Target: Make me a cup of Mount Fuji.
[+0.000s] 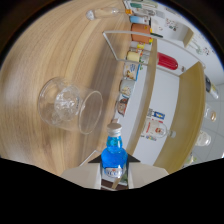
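Gripper view | blue bottle (pixel 113 152) between jaws (gripped) | glass (pixel 70 105) beyond

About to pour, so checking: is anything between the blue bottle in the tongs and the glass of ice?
Nothing visible. The blue bottle sits between the tongs, with bare wooden counter up to the glass.

Bright, even indoor light, heavy fisheye warp

Edges curve into black; glass (pixel 70 106) shows pale glints; far shelves (pixel 150 55) look soft and blurred.
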`<state>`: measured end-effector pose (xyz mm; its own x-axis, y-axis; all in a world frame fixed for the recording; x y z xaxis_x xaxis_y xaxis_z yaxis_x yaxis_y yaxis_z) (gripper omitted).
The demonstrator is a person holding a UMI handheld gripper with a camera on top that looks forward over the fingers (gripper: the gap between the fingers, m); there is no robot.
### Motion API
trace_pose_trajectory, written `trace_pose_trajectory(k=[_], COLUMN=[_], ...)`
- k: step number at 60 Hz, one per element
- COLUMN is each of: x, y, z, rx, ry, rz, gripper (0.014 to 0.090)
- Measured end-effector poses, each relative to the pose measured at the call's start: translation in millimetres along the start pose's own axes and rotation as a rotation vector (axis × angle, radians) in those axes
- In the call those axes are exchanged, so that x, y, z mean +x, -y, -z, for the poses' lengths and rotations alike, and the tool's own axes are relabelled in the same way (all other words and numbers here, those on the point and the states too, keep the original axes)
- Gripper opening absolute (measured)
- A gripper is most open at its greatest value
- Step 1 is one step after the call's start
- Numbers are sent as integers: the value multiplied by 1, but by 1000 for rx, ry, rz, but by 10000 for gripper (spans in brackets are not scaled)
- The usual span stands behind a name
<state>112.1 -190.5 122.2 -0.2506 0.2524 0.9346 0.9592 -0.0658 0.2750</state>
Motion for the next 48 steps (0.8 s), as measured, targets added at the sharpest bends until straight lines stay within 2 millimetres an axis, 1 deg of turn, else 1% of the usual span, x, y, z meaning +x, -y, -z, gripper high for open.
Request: trace_pose_trajectory(k=[5,10,13,14,18,19,21,24,26,28,31,34,39,48], x=[6,18,30,36,49,52,57,63,63,58,43,23,-16,-72], y=[-4,-12,-20,-26,-34,-37,-45,-55,-61,-68,-79,-89,-106,-114], z=[5,14,20,23,33,33,40,48,51,52,50,47,35,14], rx=[-3,3,6,11,51,57,69,100,123,133,117,96,33,-15], ry=[-3,-5,-13,-19,-9,-12,-18,-21,-16,-2,24,59,113,221], rz=[-63,-226,-372,-415,-657,-721,-826,-982,-1086,-1181,-1308,-1414,-1546,-1715], gripper=[360,359,360,361,359,360,359,361,364,363,363,362,362,362])
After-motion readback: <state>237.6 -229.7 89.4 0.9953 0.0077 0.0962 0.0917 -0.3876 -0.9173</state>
